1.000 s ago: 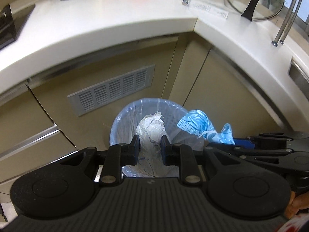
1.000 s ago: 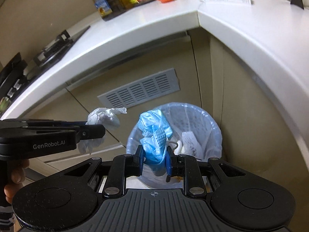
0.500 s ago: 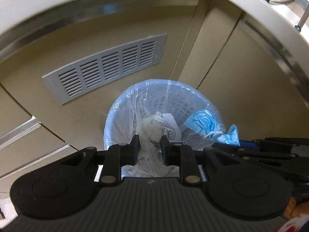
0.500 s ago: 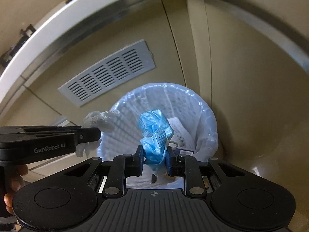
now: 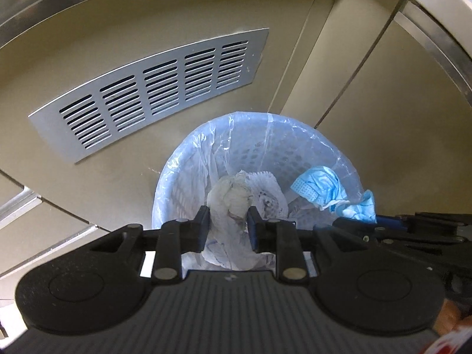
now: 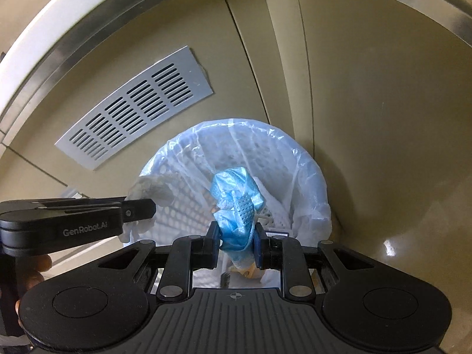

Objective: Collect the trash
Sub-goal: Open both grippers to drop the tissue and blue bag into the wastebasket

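A white perforated trash bin with a clear plastic liner stands on the floor against beige cabinets. My left gripper is shut on a crumpled white tissue and holds it over the bin's near rim; it shows at the left of the right wrist view. My right gripper is shut on a crumpled blue face mask over the bin's opening; the mask also shows in the left wrist view. Some white trash lies inside the bin.
A grey vent grille is set in the cabinet front behind the bin. The white countertop edge overhangs above. Cabinet doors close off the corner to the right. The shiny floor shows right of the bin.
Both grippers have dropped from counter height down toward the bin, each still holding its trash. The countertop has left most of the view and the bin looms larger.
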Available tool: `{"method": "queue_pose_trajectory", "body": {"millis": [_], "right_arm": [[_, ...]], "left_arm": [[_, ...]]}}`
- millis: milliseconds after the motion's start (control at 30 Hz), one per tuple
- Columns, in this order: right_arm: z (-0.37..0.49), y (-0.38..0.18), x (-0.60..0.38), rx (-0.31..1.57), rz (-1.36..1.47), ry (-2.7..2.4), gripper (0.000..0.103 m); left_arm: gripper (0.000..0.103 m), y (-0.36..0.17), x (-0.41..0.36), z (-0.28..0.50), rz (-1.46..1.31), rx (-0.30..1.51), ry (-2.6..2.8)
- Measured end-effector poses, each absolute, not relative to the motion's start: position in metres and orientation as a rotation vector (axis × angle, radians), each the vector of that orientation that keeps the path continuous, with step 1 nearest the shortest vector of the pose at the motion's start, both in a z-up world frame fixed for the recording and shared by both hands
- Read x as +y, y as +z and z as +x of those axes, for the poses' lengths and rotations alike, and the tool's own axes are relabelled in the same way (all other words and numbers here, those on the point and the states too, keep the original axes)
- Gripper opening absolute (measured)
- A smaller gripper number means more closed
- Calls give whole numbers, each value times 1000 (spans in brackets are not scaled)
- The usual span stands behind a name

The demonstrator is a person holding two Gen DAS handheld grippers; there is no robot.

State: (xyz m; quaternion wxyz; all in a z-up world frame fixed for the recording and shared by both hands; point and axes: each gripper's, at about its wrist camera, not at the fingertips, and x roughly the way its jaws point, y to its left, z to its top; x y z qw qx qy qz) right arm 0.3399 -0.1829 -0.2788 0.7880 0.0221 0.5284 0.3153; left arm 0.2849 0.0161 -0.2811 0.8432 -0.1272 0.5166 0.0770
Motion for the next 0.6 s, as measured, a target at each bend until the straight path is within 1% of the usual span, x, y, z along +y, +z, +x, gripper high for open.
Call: {"method": "queue_pose_trajectory", "body": {"millis": [133, 200, 233, 600], "right_arm": [[341, -280, -182, 1142, 52, 672, 23], [341, -279, -183, 1143, 54, 670, 23], [341, -279, -183, 1145, 55, 668, 23], [342, -281, -181, 1156, 60, 667, 23]], "left_arm": [[30, -283, 18, 288, -269, 1081, 159], [37, -283, 19, 288, -270, 1079, 154], [38, -283, 20, 288, -270, 1080, 152], [38, -277, 20, 284, -238, 1078, 153]]}}
